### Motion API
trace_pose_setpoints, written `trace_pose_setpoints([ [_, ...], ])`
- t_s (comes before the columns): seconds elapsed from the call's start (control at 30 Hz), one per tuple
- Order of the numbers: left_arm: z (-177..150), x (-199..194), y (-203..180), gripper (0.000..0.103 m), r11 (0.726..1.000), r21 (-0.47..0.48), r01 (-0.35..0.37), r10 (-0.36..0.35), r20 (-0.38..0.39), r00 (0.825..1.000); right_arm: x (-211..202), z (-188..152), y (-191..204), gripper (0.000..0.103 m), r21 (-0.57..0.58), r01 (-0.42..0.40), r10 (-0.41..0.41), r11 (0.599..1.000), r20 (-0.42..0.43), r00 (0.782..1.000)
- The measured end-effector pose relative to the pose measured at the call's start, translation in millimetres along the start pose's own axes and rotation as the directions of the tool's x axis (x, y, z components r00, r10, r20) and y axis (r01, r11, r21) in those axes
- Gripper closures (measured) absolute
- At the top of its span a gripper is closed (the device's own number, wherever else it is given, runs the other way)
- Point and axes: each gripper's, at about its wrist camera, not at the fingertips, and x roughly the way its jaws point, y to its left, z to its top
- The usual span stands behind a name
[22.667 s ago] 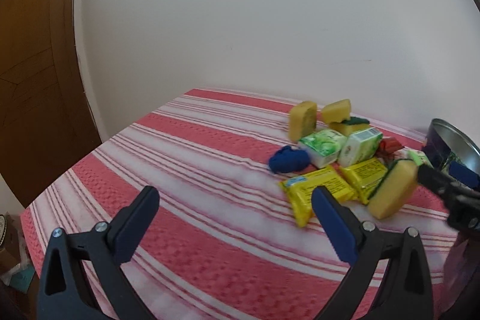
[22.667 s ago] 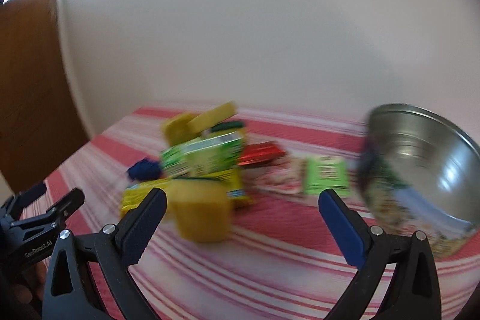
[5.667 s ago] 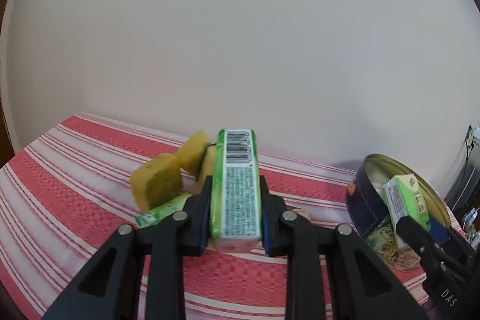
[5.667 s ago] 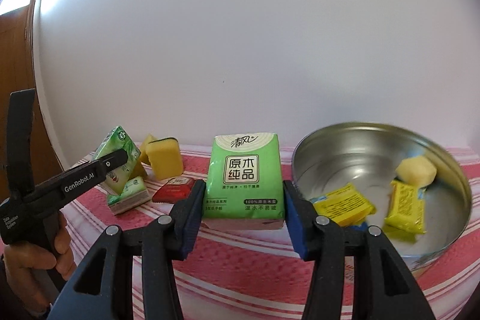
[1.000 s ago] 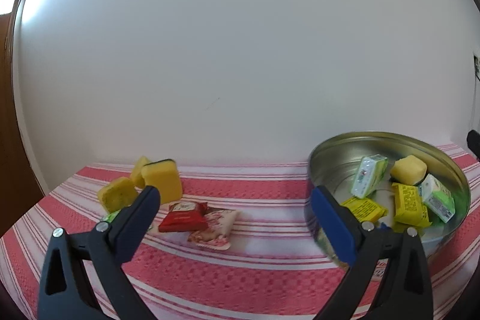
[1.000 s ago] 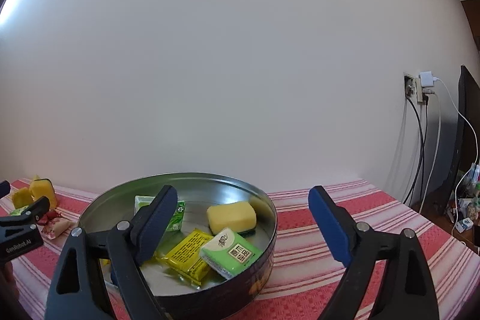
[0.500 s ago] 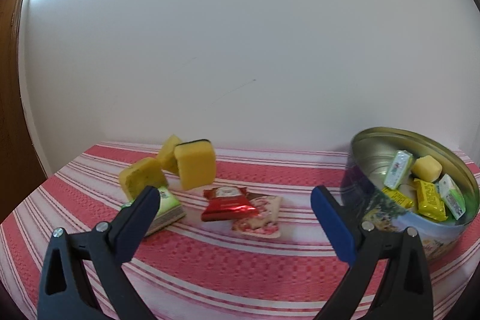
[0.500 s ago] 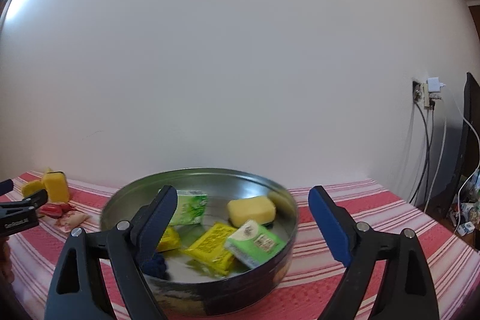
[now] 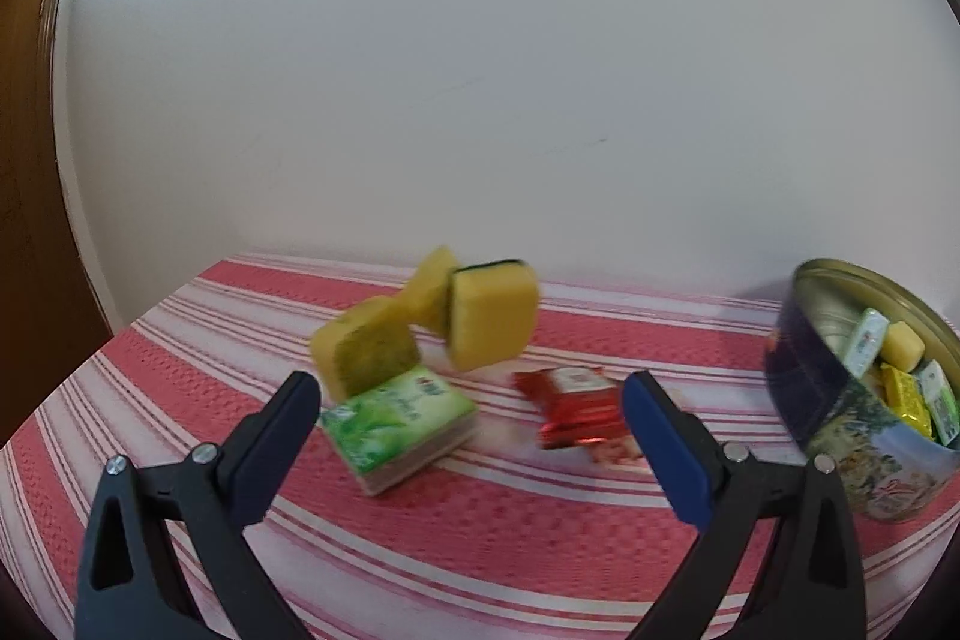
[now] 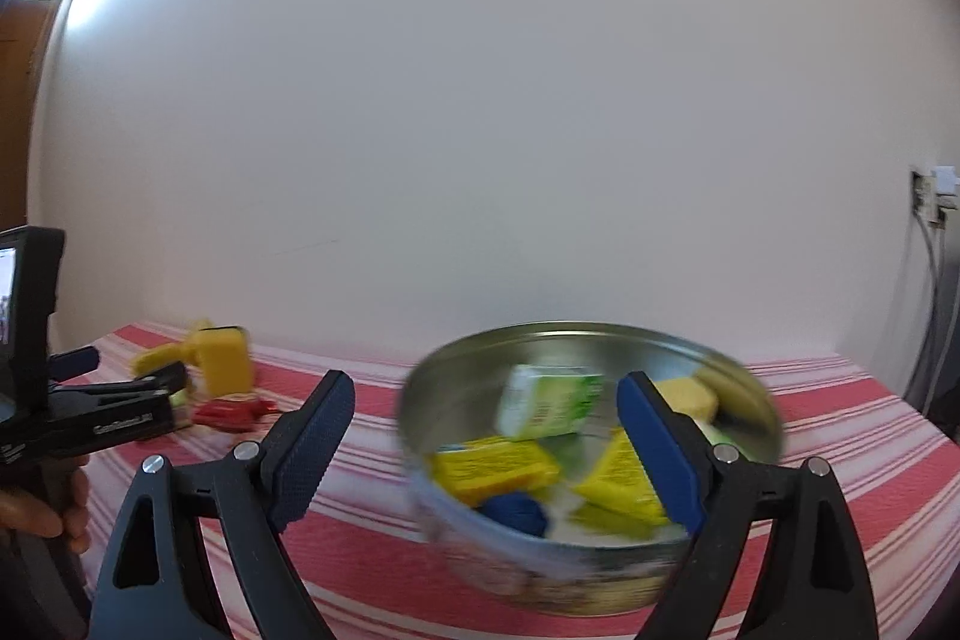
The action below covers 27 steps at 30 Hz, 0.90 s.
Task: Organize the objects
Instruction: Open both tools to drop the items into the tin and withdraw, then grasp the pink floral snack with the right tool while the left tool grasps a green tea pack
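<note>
Covering the whole surface is a red-and-white striped tablecloth [image 9: 480, 538], on which the objects are spread in front of a plain white wall [image 9: 480, 70]. The left gripper [image 9: 471, 427] is held above the cloth with its jaws wide apart and nothing between them. Beyond it, toward the far edge of the cloth, a green tissue pack [image 9: 399, 421] is seen lying flat, with a yellow sponge [image 9: 366, 343] leaning against its far side. A second yellow sponge with a dark scouring layer [image 9: 492, 313] is seen just beside it, and a third yellow piece [image 9: 431, 289] is partly hidden behind the two. Near the green pack, to its right, a red snack wrapper [image 9: 573, 406] is seen lying on a pinkish packet [image 9: 612, 448], though motion blur softens both. At the right edge of the cloth a round metal tin [image 9: 840, 418] is placed, decorated on the outside. The right gripper [image 10: 483, 433] is held in front of that tin, jaws also wide apart and empty. Inside the tin, a green-and-white tissue pack [image 10: 549, 397], yellow packets [image 10: 495, 463], a yellow sponge [image 10: 690, 394] and a dark blue object [image 10: 516, 514] are gathered, all blurred. A wall socket with cables [image 10: 933, 202] is visible at the far right.
</note>
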Motion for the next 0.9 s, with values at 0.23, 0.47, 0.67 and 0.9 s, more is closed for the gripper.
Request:
trace_pose_setpoints([
  [0.23, 0.5, 23.8, 37.1, 0.001, 1.000, -0.024, 0.018, -0.021, -0.104, 0.994, 12.1, 2.5, 43.2, 0.012, -0.013, -0.080, 0.079, 0.997, -0.054, 0.995],
  [0.47, -7.5, 55.1, 54.8, 0.001, 0.993, -0.085, 0.082, -0.101, -0.250, 0.963, 27.8, 3.0, 80.5, 0.012, -0.046, -0.144, 0.138, 0.989, -0.114, 0.984],
  [0.67, -5.6, 84.5, 51.0, 0.004, 0.995, -0.082, 0.059, -0.083, -0.337, 0.938, 38.7, -1.3, 86.7, 0.012, -0.047, -0.194, 0.186, 0.980, -0.139, 0.973],
  [0.9, -11.9, 100.2, 42.7, 0.021, 0.997, -0.047, 0.062, -0.076, -0.420, 0.904, 51.1, -2.8, 91.2, 0.012, -0.045, -0.205, 0.191, 0.978, -0.211, 0.959],
])
